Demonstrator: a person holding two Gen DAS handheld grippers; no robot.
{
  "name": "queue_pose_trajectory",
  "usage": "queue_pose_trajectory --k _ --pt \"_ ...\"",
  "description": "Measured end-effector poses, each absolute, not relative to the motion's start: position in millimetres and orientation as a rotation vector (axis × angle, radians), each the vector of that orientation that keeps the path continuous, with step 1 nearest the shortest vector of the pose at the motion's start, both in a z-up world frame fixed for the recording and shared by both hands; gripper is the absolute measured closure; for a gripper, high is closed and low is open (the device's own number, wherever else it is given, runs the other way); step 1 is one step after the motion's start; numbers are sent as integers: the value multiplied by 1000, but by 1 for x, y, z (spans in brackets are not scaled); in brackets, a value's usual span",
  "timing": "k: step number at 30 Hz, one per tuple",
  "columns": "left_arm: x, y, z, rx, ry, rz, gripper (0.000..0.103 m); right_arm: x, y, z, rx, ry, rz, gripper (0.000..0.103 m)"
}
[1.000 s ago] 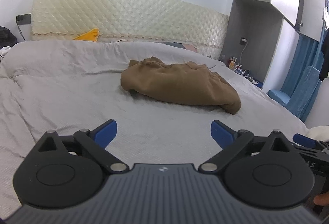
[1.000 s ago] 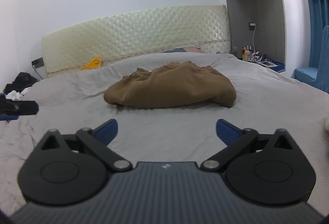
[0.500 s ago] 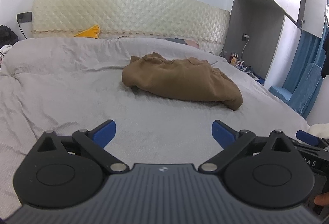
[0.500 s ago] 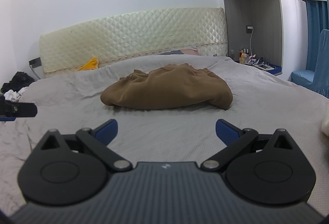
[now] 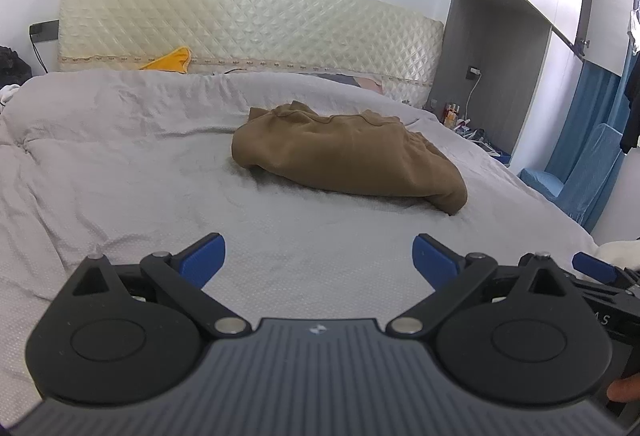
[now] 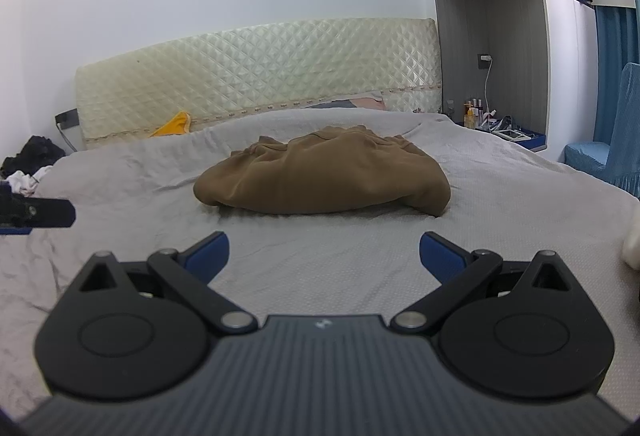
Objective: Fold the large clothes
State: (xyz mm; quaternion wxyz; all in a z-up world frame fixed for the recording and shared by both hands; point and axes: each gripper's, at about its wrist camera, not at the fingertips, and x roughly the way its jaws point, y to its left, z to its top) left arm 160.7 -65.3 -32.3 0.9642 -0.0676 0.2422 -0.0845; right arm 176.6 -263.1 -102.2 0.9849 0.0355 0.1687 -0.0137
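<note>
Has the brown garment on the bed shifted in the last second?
No. The brown garment lies on the same grey bedspread spot below the headboard; only the cameras drifted.

Left gripper [image 5: 319, 256] and right gripper [image 6: 324, 254] hover level, fingers spread wide.

Two wrist fisheyes, low over the bed [image 5: 120, 171], both facing the headboard [image 5: 248, 23].
Left view sits slightly left, right view slightly right; both share the brown garment [image 5: 344, 155] [image 6: 324, 175] at 12 o'clock, well ahead.

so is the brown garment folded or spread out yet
Neither. The brown garment lies bunched in a rumpled heap on the grey bedcover, no flat layers or straight edges. Both grippers are open and clear of it.
</note>
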Motion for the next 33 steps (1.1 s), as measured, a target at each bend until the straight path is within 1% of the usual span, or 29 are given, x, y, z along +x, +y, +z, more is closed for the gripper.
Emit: queue_pose_trajectory --k 33 --pt "156 -65 -32 -140 486 -180 1 175 -263 -100 66 342 -30 0"
